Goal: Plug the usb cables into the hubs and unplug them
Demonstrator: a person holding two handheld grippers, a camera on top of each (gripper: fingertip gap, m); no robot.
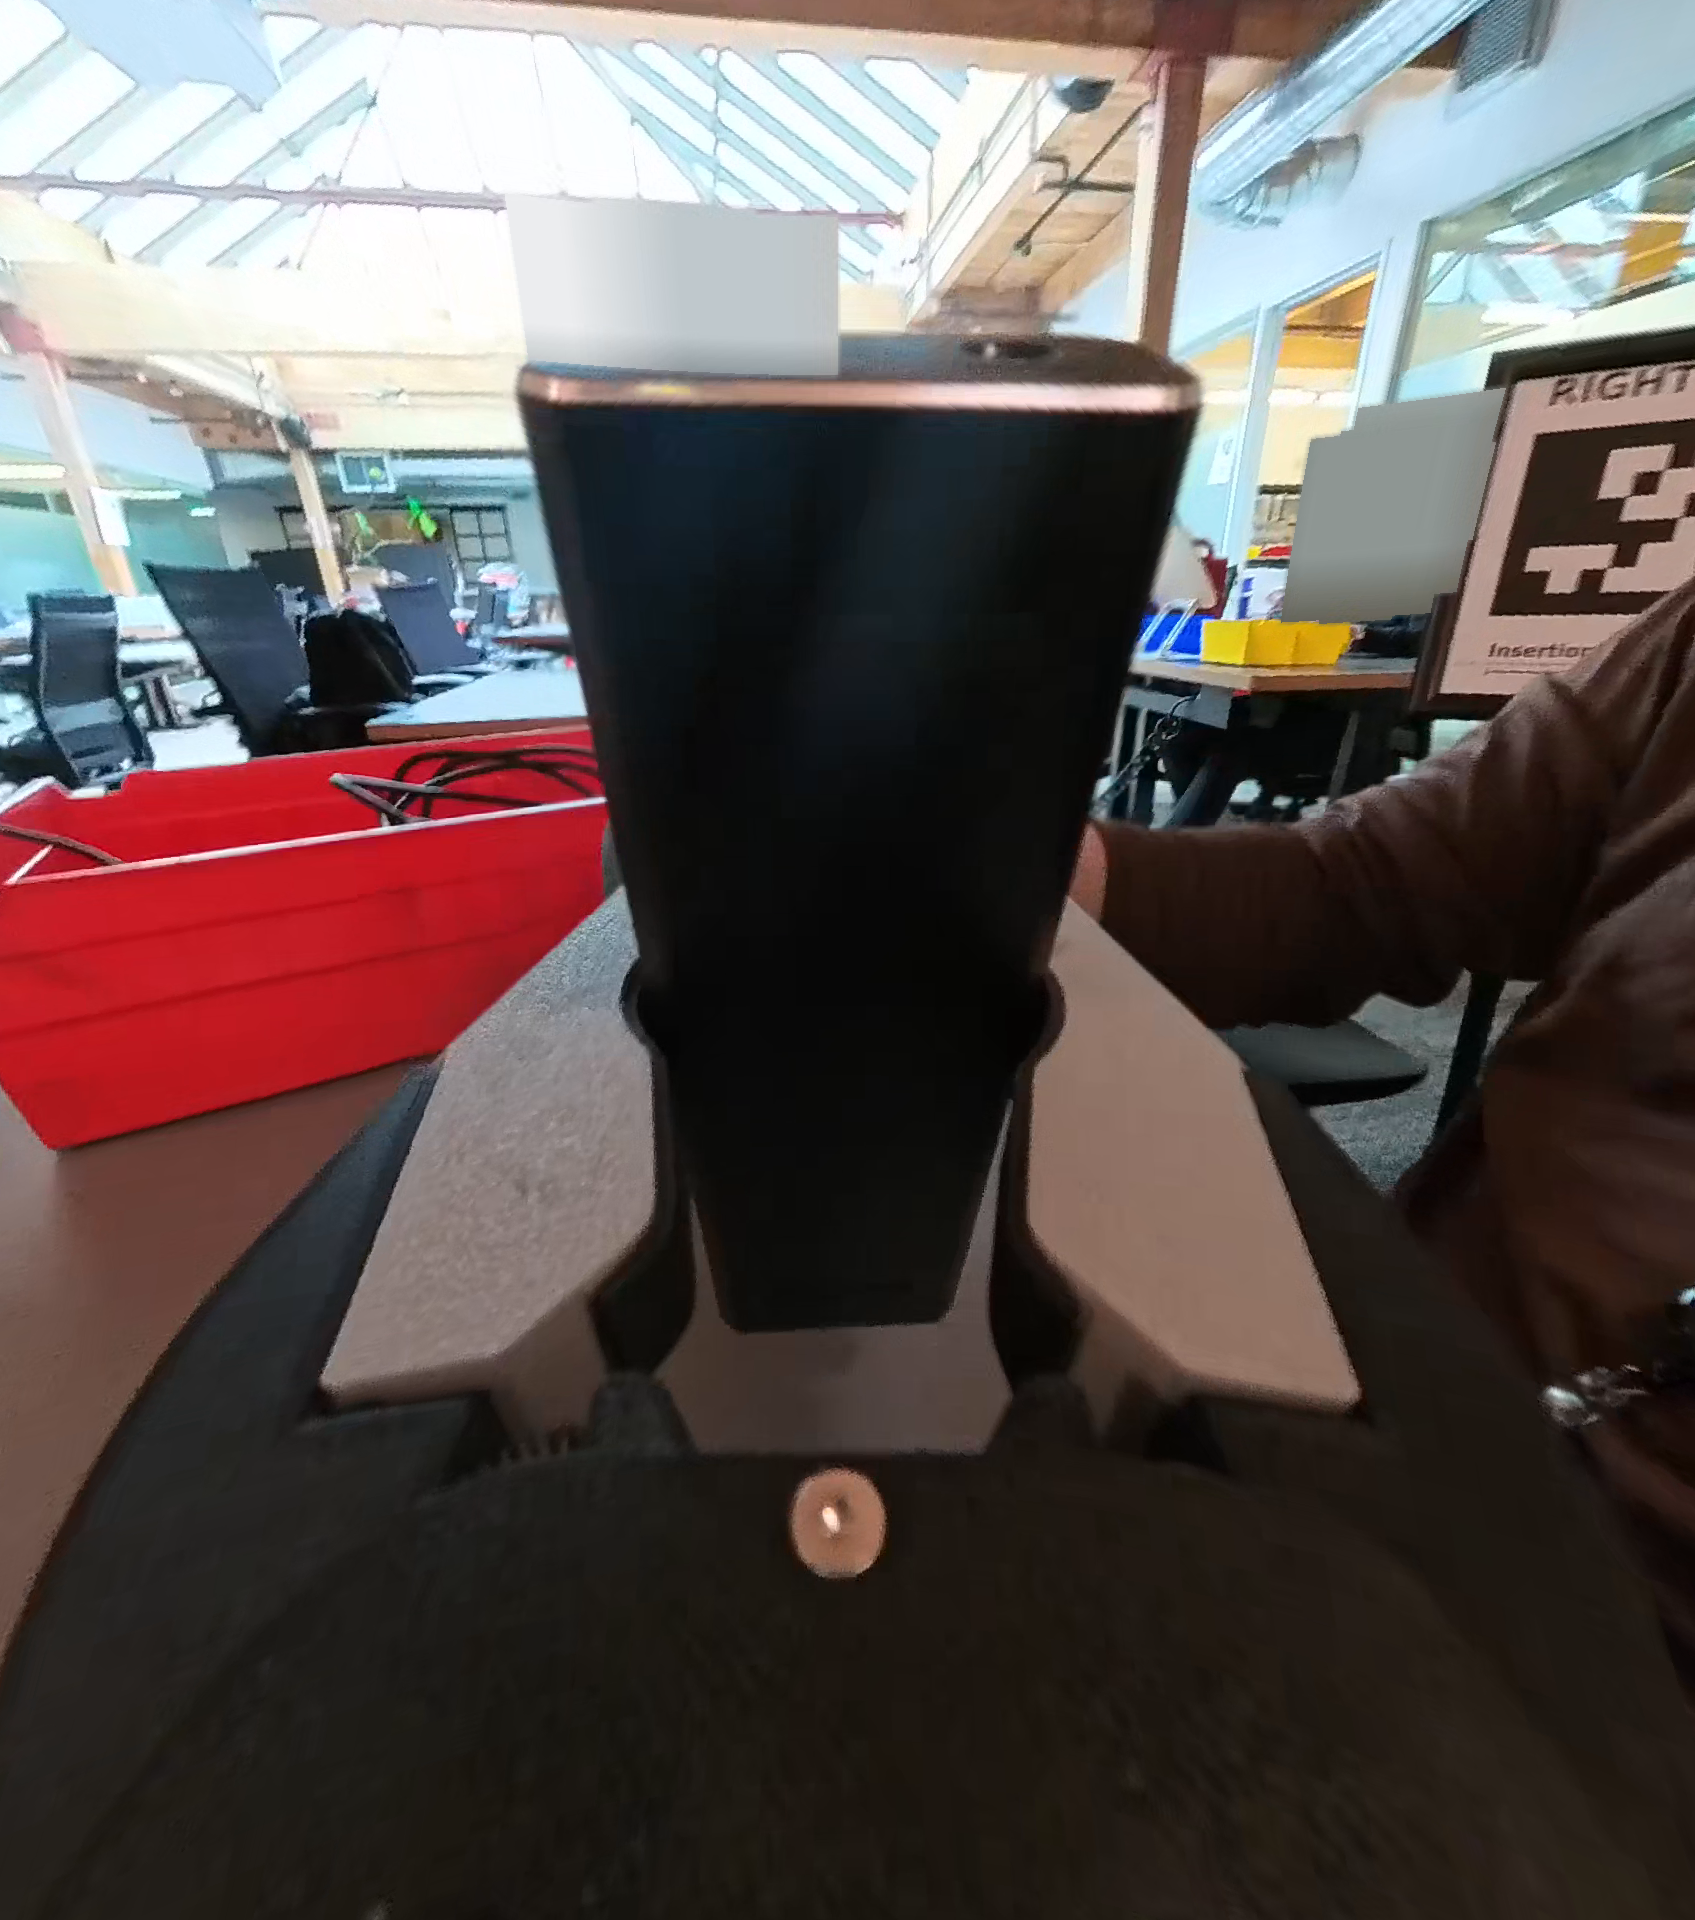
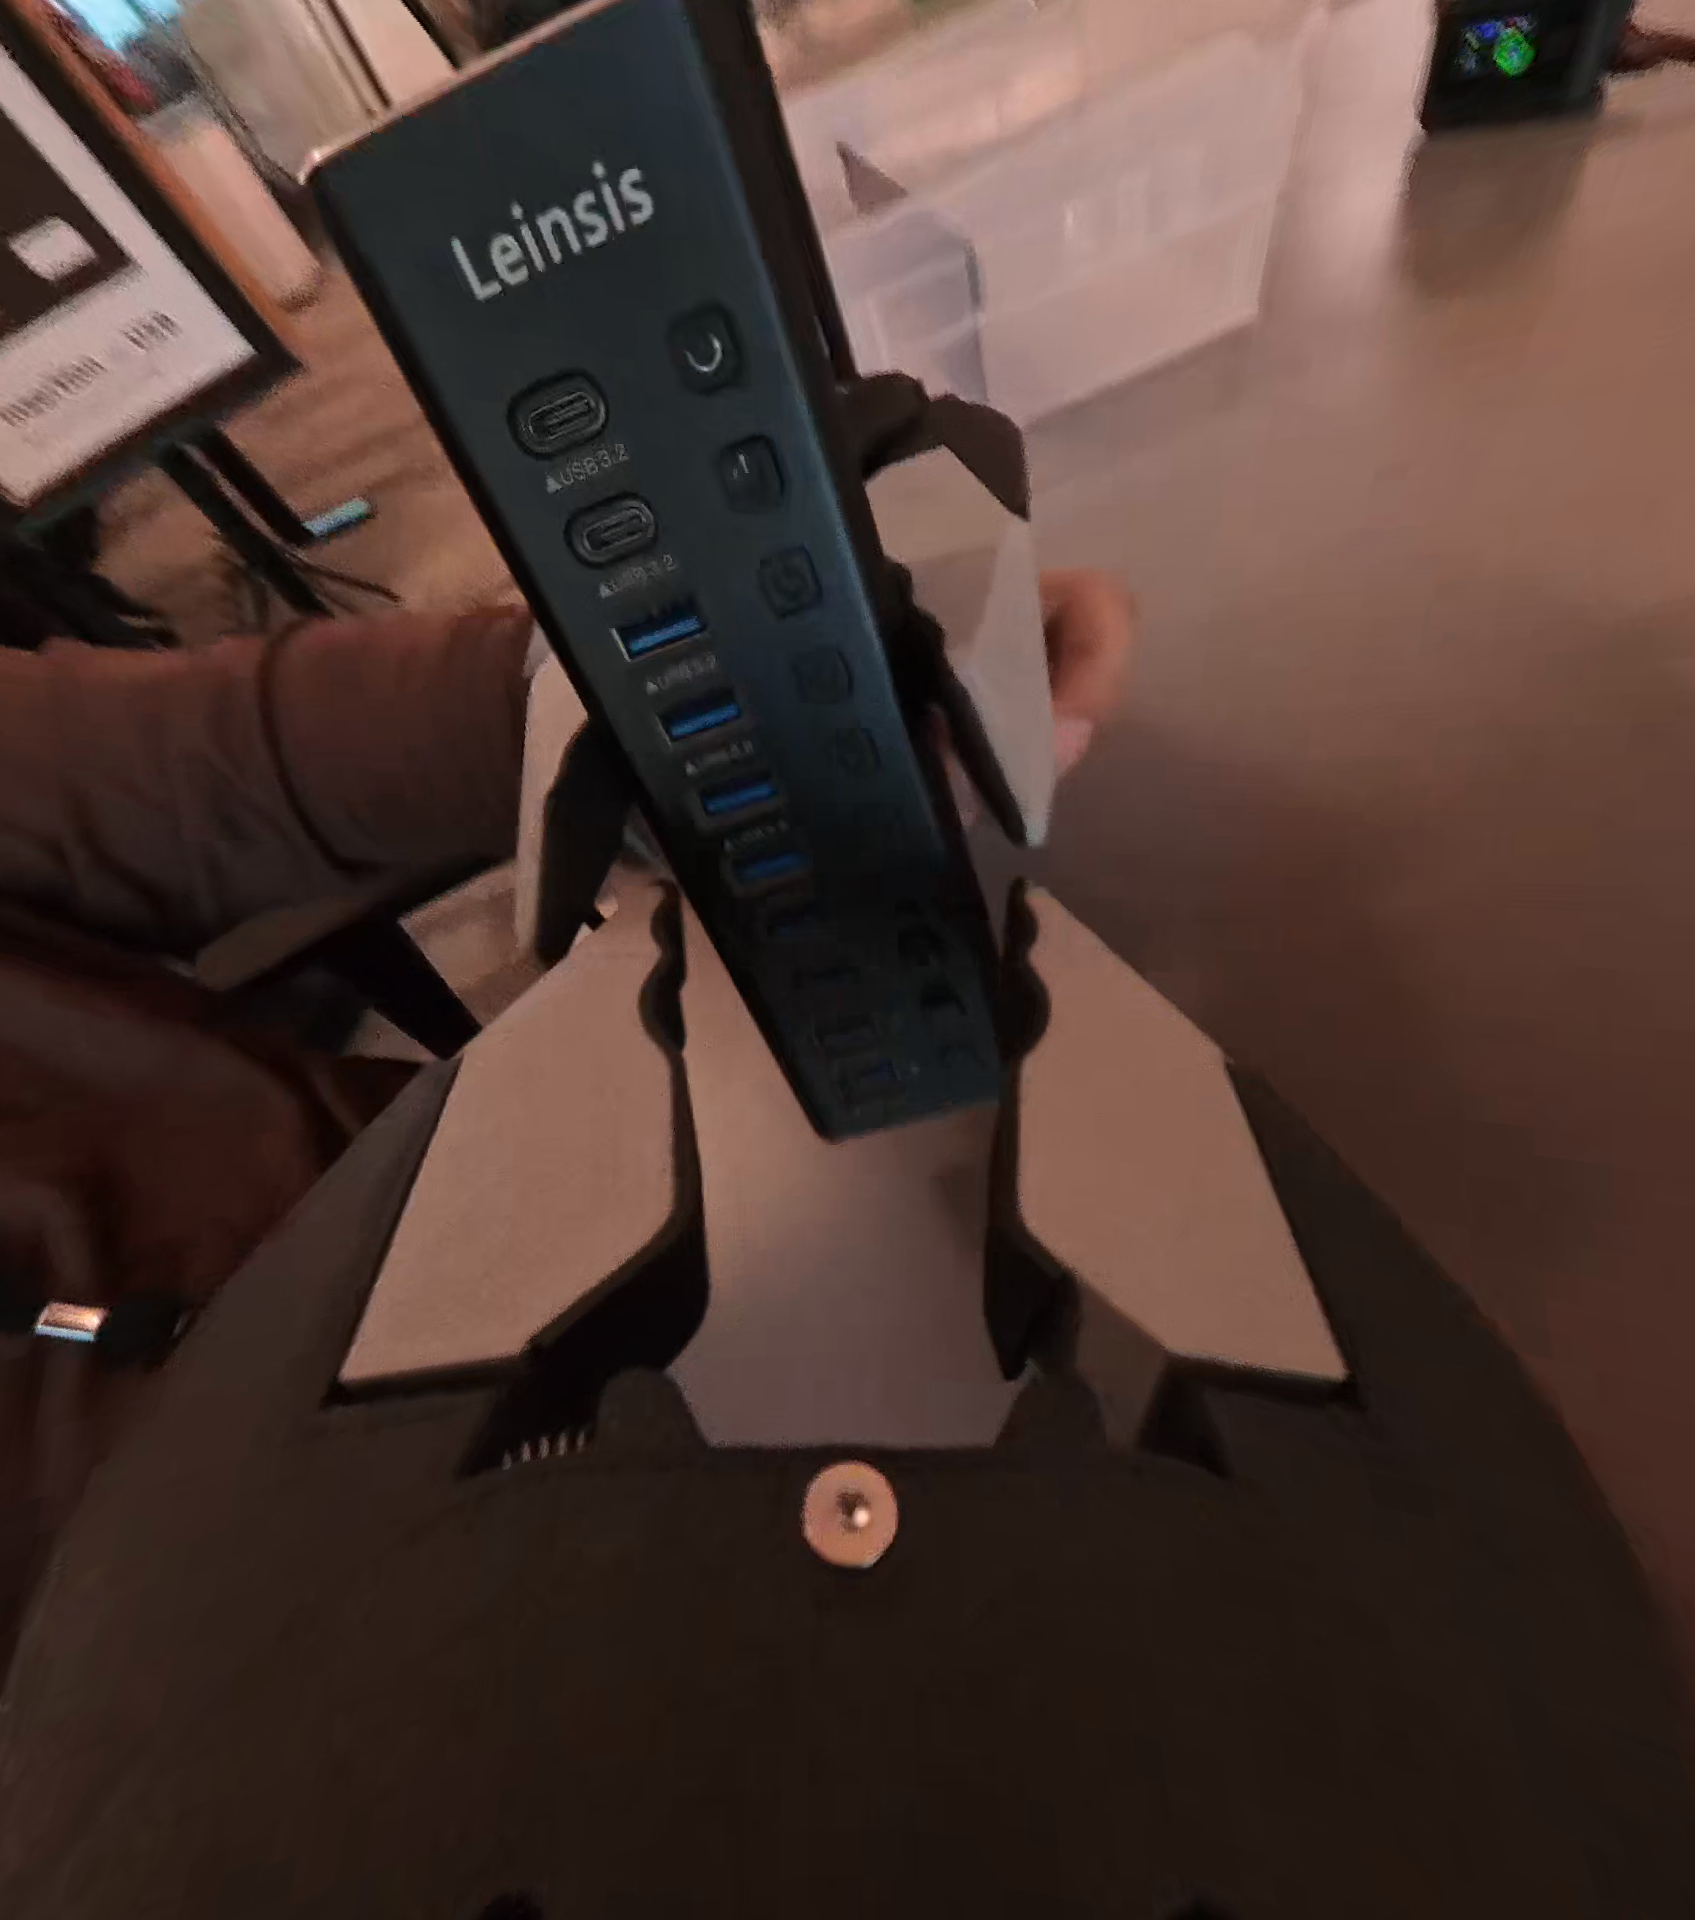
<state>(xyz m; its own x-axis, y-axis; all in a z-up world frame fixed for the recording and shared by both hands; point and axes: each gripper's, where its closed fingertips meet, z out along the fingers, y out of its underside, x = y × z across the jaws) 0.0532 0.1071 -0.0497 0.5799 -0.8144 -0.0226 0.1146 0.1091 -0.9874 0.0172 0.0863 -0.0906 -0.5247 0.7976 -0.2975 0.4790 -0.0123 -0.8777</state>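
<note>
A long black USB hub (image 1: 853, 675) stands upright in my left gripper (image 1: 843, 997), which is shut on its sides; this view shows its plain back. In the right wrist view the hub's front (image 2: 635, 468) shows a row of ports and buttons, with no cable plugged in. One of the left gripper's fingers (image 2: 568, 790) clamps it at mid height. My right gripper (image 2: 841, 935) is open. Its jaws stand on either side of the hub's lower end, with a gap on the left side. No loose USB cable is in either gripper.
A red bin (image 1: 230, 935) holding black cables sits on the brown table (image 1: 43, 1299) to the left. A person's brown sleeve (image 1: 1394, 883) reaches in from the right. A marker board (image 1: 1632, 520), a clear plastic box (image 2: 1082, 239) and a small black device (image 2: 1508, 52) stand farther off. Left tips to right tips: about 5 centimeters.
</note>
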